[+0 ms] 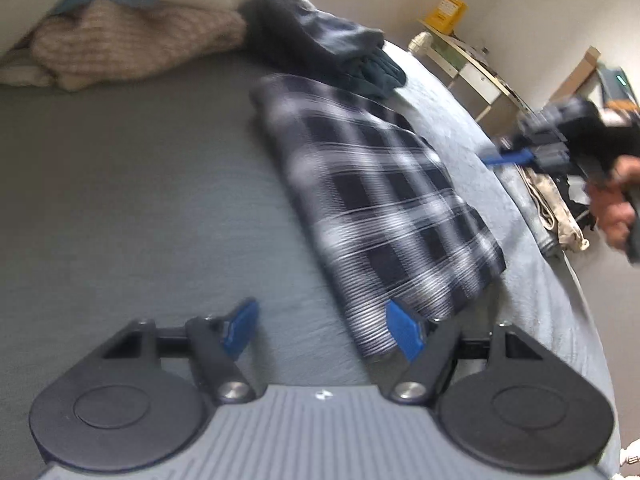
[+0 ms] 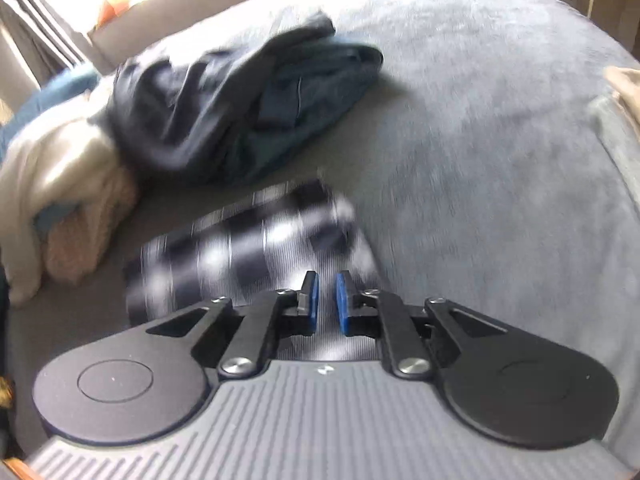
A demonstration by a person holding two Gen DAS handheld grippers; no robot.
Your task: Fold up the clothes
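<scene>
Plaid garment lies flat on the grey bed as a compact, squared-off rectangle, edges lined up, so it reads as already folded; whether your work made it so cannot be told from this moment. Your left tongs stand wide, nothing between the blue pads, with the right pad at the near corner of the plaid, touching or just above it, blur hides which. Your right tongs are drawn narrow with a slim gap showing and no cloth pinched; they hover over the near edge of the same plaid piece. In the left view the right tool shows at the far right, held in a hand, off the bed's edge. Beyond the plaid, a heap of dark blue clothes lies rumpled and loose, clearly not folded. Further left sit a cream item and a beige knit piece; both look bunched, though blur makes their state uncertain. Judgement: one piece lies done, the dark heap is what remains for certain, and the pale pieces may need folding too. Both views are motion-blurred, so fine detail of folds is unreadable.
</scene>
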